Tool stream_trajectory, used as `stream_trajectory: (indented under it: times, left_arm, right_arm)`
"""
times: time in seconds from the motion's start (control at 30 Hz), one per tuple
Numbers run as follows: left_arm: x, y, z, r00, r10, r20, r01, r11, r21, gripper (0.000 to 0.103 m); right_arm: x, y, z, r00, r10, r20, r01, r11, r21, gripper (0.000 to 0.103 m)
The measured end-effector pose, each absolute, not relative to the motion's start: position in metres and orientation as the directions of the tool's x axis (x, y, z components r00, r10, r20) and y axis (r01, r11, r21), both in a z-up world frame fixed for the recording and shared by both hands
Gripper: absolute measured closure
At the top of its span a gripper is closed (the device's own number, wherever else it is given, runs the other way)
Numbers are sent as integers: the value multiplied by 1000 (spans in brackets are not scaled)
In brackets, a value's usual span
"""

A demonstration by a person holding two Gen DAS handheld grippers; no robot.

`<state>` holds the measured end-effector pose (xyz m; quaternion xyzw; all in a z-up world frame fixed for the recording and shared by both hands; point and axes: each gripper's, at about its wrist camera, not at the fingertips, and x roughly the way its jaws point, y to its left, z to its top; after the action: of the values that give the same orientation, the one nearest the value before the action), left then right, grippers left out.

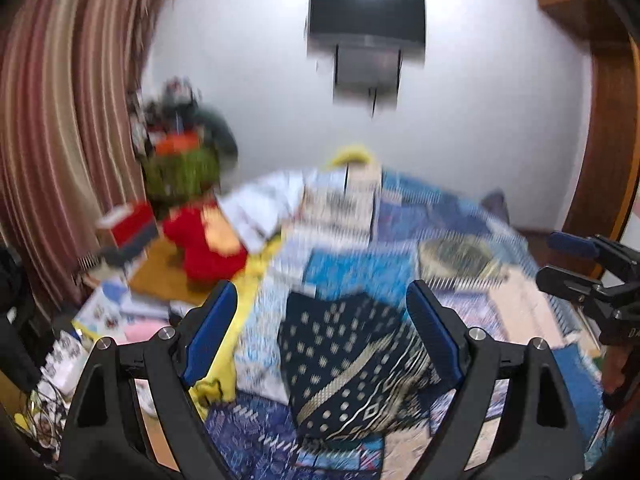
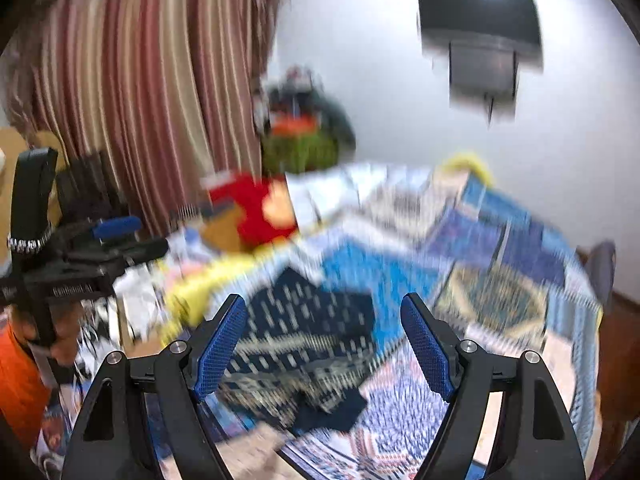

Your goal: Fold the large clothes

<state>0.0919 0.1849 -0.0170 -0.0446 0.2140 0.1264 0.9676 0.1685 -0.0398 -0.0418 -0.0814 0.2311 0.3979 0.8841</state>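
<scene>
A folded dark navy garment [image 1: 352, 360] with pale dots and cream bands lies on the blue patchwork quilt [image 1: 460, 216] of a bed. My left gripper [image 1: 320, 286] hangs above it, open, blue pads wide apart with nothing between them. In the right wrist view the same garment [image 2: 304, 344] lies below my right gripper [image 2: 322, 299], which is also open and holds nothing. Each gripper shows in the other's view: the right gripper [image 1: 576, 264] at the right edge, the left gripper [image 2: 120, 236] at the left, held by a hand with an orange sleeve [image 2: 20, 380]. Both views are motion-blurred.
A red plush toy [image 1: 208, 248] and pale folded cloth [image 1: 280, 200] sit at the bed's far left. Boxes and clutter [image 1: 100, 312] crowd the floor below a striped curtain [image 1: 60, 120]. A wall-mounted screen [image 1: 366, 12] hangs ahead; a wooden door frame [image 1: 600, 140] stands right.
</scene>
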Motion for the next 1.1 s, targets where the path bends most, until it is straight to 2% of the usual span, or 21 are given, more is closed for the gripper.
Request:
stream_trajectory:
  times: [0.07, 0.2, 0.37, 0.53, 0.6, 0.7, 1.1]
  left_arm:
    - [72, 172, 1, 901, 241, -361, -268, 963, -26, 15]
    - [34, 148, 23, 930, 272, -245, -284, 959, -12, 15]
    - [4, 133, 29, 937, 297, -185, -310, 950, -45, 15]
    - [-15, 129, 21, 940, 289, -182, -307, 948, -84, 14]
    - [-18, 126, 18, 934, 307, -183, -324, 943, -71, 10]
    - [-21, 124, 12, 931, 313, -188, -329, 942, -63, 6]
    - [-19, 122, 5, 936, 285, -206, -307, 948, -81, 4]
  right_arm:
    - [143, -47, -17, 604, 698, -384, -745, 666, 37, 25]
    - [100, -63, 11, 629, 731, -265, -745, 664, 63, 25]
    - [58, -79, 23, 642, 747, -176, -742, 662, 106, 25]
    - [31, -89, 20, 654, 736, -174, -727, 675, 123, 22]
    - [25, -90, 15, 668, 720, -190, -712, 692, 118, 10]
    - [19, -92, 8, 695, 692, -194, -686, 720, 108, 1]
    - [27, -94, -2, 721, 652, -234, -644, 756, 118, 0]
